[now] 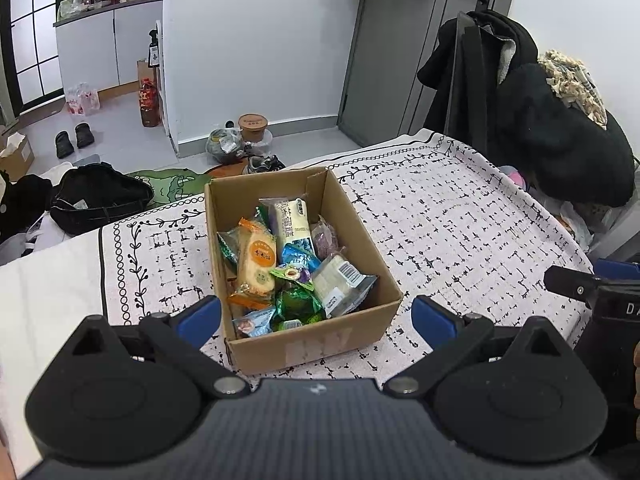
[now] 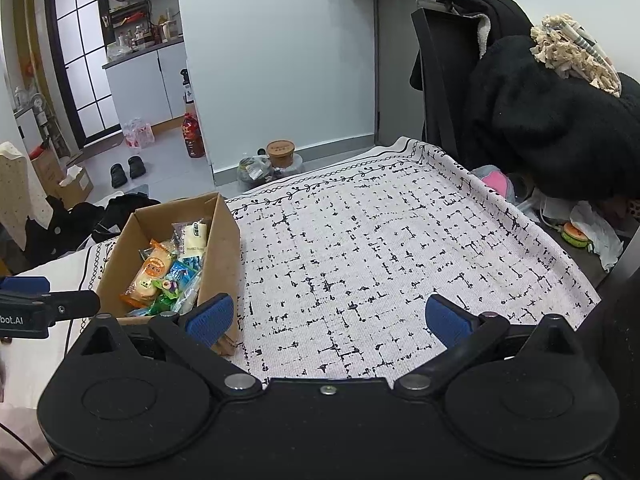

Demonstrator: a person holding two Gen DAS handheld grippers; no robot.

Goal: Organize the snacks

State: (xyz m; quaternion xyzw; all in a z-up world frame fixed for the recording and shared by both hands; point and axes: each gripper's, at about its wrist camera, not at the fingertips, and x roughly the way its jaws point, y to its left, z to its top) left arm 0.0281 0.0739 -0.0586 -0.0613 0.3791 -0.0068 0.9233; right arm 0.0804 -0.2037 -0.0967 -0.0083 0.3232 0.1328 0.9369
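1. We see the left gripper [image 1: 316, 322] with its blue pads spread wide and nothing between them; it hovers above the near end of the cardboard box [image 1: 362, 276], and the pads sit to either side of the box's near corners in the left wrist view.
2. We see the right gripper [image 2: 328, 320] likewise spread wide and empty, hanging over a bare stretch of the patterned cloth [image 2: 380, 248] (white, with broken black grid marks and a vine border).
3. The cardboard box stands open-topped on the cloth-covered surface, toward its left side; in the right wrist view the box [image 2: 224, 248] lies just beside that gripper's left pad [image 2: 210, 320].
4. Inside the box we find the snacks [image 1: 288, 264] piled loosely: an orange packet [image 1: 256, 264] of round cakes, a tall white packet [image 1: 292, 224] lying toward the far end, a clear packet with a barcode [image 1: 340, 284] at the right wall, and green wrappers [image 1: 298, 306] at the near end.
5. All the snacks we can see lie within the box.
6. Beyond the surface, dark clothing [image 1: 560, 132] is heaped at the right, a grey door [image 1: 400, 48] stands closed, and a pair of black shoes [image 1: 74, 138] rests on the floor.
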